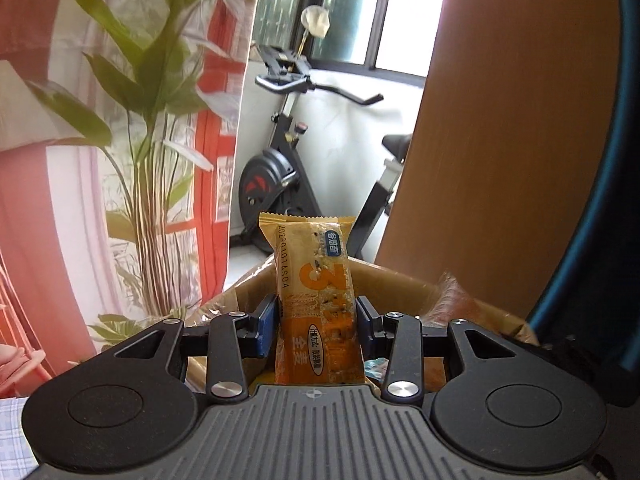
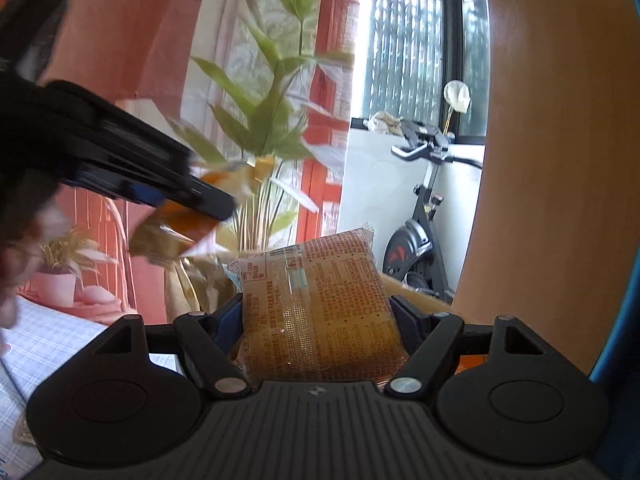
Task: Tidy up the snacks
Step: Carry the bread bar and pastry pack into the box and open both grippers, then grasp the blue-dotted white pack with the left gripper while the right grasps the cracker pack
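Note:
My left gripper [image 1: 316,316] is shut on a narrow orange-yellow snack bar [image 1: 312,280], which stands upright between the blue pads above an open cardboard box [image 1: 400,284]. In the right wrist view that same left gripper [image 2: 192,196] shows blurred at the upper left, its snack bar [image 2: 176,228] hanging below it. My right gripper [image 2: 320,320] is shut on a wide orange snack packet [image 2: 316,304] with its printed back facing up; it is held above the cardboard box [image 2: 416,294], whose rim peeks out behind it.
A wooden panel [image 1: 500,140] rises at the right beside a blue edge [image 1: 592,240]. An exercise bike [image 1: 280,168], a leafy plant [image 1: 152,120] and orange-white curtains stand behind. A checked cloth [image 2: 52,340] lies at the lower left.

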